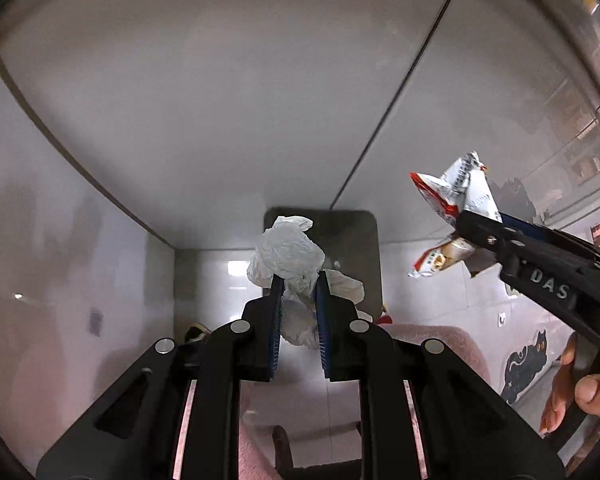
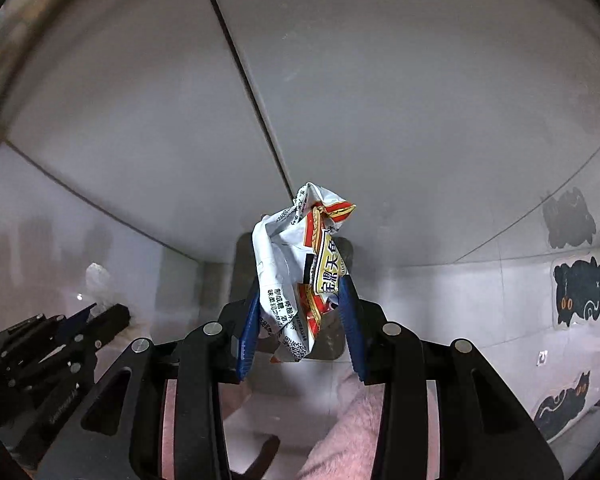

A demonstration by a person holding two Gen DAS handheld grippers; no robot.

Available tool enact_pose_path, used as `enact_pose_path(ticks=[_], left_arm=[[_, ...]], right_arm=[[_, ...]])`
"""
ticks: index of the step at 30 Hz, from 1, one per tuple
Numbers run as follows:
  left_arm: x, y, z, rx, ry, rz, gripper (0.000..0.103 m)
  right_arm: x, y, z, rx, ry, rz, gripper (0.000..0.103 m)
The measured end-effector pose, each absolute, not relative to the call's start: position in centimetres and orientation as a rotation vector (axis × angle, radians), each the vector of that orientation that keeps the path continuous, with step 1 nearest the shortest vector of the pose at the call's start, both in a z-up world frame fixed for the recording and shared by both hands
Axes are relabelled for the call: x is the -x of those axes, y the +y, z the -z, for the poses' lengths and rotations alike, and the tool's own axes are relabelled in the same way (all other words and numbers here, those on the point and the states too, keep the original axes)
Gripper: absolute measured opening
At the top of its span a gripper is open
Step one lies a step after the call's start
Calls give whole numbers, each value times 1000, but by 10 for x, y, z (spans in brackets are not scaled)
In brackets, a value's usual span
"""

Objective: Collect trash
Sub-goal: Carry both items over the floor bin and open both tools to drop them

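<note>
We hold a crumpled white tissue (image 1: 288,256) pinched between the blue pads of our left gripper (image 1: 299,280), which stands narrow around it. The wad bulges above the fingertips and its lower folds hang down between them, so we cannot see its full shape. Our right gripper (image 2: 302,292) clamps a crushed snack wrapper (image 2: 300,264), white with red and yellow print. On it we read large Chinese characters in a yellow band and rows of small black Chinese text, but the creases break most of it up and we make out no brand. In the left view the same wrapper (image 1: 456,196) sticks out of the right gripper (image 1: 480,220), whose black body carries the letters "DAS" before the rest is cut off. A hand (image 1: 580,392) grips its handle at the frame's edge, only fingers showing.

Both pieces hang above a grey, round-cornered bin (image 2: 340,344) on the floor; what lies inside is hidden behind the trash and fingers. Pale cabinet panels (image 2: 380,100) rise behind. Black cat stickers (image 2: 578,292) dot the tiled floor (image 2: 480,300). Pink fuzzy fabric (image 2: 352,420) fills the bottom, blurred.
</note>
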State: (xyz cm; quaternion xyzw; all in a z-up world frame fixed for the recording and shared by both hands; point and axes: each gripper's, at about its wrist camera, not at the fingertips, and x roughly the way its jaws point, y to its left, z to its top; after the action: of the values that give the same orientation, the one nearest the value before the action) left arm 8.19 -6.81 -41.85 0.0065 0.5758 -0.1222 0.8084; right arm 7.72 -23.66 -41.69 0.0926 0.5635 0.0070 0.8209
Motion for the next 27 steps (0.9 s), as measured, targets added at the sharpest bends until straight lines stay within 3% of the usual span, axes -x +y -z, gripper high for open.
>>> enact_pose_path(ticks=[9, 18, 23, 25, 27], left_arm=[[-102, -84, 496, -50, 1328, 322, 14], [-119, -86, 537, -19, 1398, 340, 17], [-119, -84, 531, 1, 1377, 325, 36], [-120, -82, 525, 7, 1360, 319, 51], [-119, -80, 517, 6, 1339, 305, 59]], right_arm=[[-109, -232, 497, -224, 1339, -8, 43], [-128, -230, 531, -243, 1383, 1, 49], [-133, -226, 528, -253, 1371, 4, 68], [-133, -225, 522, -253, 1353, 5, 70], [-132, -225, 513, -250, 1334, 9, 72]])
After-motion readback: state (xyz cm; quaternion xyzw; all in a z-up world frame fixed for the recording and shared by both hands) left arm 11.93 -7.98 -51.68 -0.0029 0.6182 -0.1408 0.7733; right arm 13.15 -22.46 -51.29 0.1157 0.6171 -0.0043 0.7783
